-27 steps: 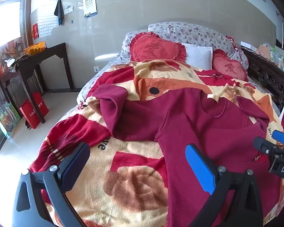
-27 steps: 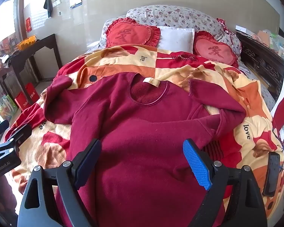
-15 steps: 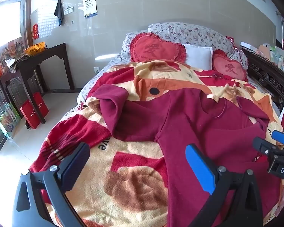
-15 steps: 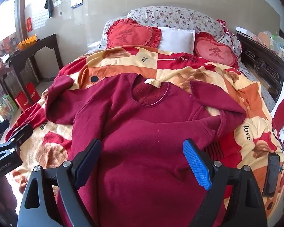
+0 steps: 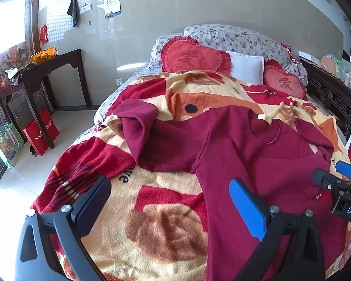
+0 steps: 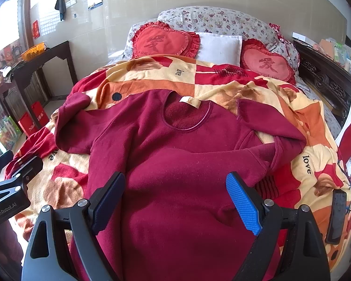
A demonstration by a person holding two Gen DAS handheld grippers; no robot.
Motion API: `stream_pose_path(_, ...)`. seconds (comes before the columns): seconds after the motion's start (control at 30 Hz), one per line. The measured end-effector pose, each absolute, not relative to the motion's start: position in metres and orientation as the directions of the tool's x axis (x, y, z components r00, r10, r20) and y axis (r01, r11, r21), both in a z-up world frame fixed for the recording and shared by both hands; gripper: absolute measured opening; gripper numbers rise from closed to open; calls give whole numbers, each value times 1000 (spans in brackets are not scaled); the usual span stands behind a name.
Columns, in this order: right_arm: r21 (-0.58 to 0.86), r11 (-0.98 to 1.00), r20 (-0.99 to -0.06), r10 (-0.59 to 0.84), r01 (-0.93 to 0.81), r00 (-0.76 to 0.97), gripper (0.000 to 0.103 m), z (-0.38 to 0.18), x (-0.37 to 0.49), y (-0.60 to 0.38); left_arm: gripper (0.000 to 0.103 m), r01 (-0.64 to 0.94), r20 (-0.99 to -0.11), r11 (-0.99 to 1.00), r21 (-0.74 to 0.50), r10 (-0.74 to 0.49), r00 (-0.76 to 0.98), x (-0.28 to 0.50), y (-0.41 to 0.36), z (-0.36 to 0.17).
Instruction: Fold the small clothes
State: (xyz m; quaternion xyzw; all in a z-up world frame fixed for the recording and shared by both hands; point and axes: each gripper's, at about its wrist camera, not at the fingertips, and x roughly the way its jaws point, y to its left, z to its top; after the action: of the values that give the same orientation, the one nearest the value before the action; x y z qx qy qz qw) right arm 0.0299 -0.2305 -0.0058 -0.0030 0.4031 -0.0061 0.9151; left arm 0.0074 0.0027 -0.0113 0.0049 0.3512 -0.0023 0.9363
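Note:
A maroon long-sleeved top [image 5: 257, 159] [image 6: 180, 159] lies face up on the patterned blanket [image 5: 166, 229], collar toward the pillows. Its left sleeve [image 5: 138, 131] is bent and bunched, and the right sleeve [image 6: 271, 147] is doubled back across the body. My left gripper [image 5: 168, 192] hangs open above the blanket, just left of the top's lower body, with nothing between its fingers. My right gripper [image 6: 175, 182] is open over the lower middle of the top, apart from the cloth. Each gripper shows at the edge of the other's view.
Two red heart cushions [image 6: 161, 42] and a white pillow [image 6: 220, 46] lie at the bed's head. A dark phone [image 6: 337, 215] rests on the blanket at right. A dark wooden side table [image 5: 46, 70] and red bags [image 5: 41, 133] stand left of the bed.

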Motion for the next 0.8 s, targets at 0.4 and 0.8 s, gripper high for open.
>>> stream_pose_path(0.4, -25, 999, -750, 0, -29, 662, 72, -16, 54, -212, 103, -13, -682, 1000, 8, 15, 731, 28, 16, -25)
stream_pose_path(0.8, -26, 993, -761, 56, -116, 646, 72, -24, 91, -167, 103, -69, -715, 998, 12, 56, 697, 55, 50, -42)
